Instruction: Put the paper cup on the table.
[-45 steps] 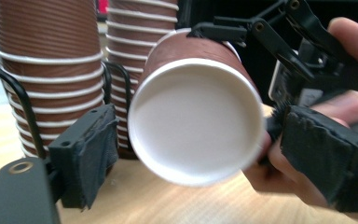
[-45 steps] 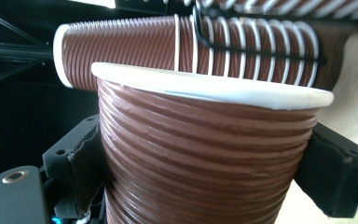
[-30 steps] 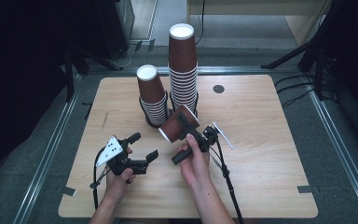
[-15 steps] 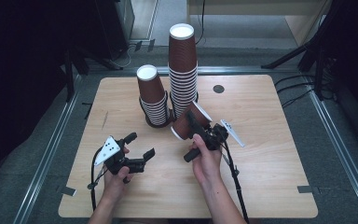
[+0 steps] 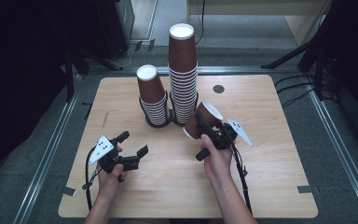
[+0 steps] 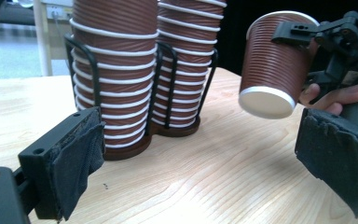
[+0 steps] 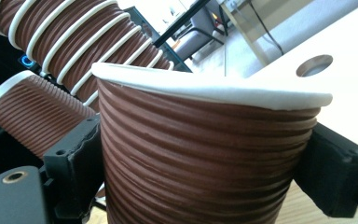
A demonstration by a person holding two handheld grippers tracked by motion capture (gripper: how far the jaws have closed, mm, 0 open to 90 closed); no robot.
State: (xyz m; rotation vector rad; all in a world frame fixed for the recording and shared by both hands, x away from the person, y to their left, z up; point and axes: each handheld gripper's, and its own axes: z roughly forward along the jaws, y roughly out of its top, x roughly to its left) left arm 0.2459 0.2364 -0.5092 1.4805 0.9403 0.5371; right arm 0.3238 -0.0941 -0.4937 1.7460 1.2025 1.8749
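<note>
Brown ribbed paper cup (image 5: 202, 120), tilted, sits clamped between the jaws of the right gripper (image 5: 209, 127) just right of centre frame, lifted off the wooden surface (image 5: 270, 163). Beside it, two stacks of cups stand in a black wire holder (image 5: 158, 122): the tall stack (image 5: 182, 70) near the held cup, the short stack (image 5: 152, 95) further left. Lower left, the left gripper (image 5: 133, 149) is spread wide, holding nothing.

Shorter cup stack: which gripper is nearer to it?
Right. The right gripper, shut on a loose cup, sits just right of the shorter cup stack; the open left gripper is nearer the person.
</note>
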